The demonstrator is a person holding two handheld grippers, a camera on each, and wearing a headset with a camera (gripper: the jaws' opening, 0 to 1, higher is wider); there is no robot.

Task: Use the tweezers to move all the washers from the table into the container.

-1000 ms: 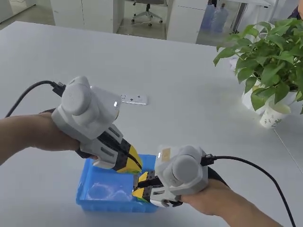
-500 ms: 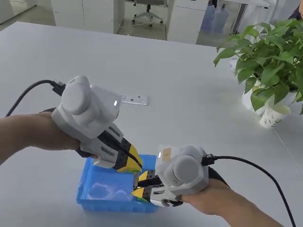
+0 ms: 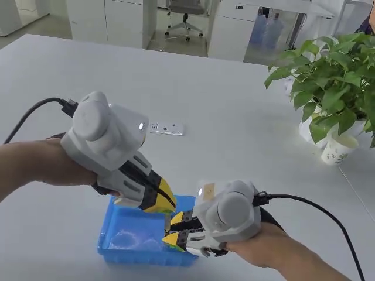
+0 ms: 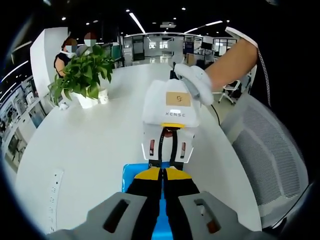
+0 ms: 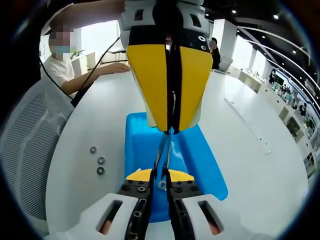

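The left gripper (image 3: 160,202) fingers clamp the tweezers (image 5: 163,148) from above, the facing right gripper (image 3: 174,228) fingers pinching them.

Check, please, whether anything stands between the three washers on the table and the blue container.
Nothing visible does. The three small metal washers lie on the white table right beside the blue plastic container; only its low side wall must be cleared.

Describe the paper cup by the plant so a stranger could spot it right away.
Find the green plant at the right of the table, in a white pot. The cup stands just beside that pot, nearer the person; it is smaller, tapered and has a small print on its side.
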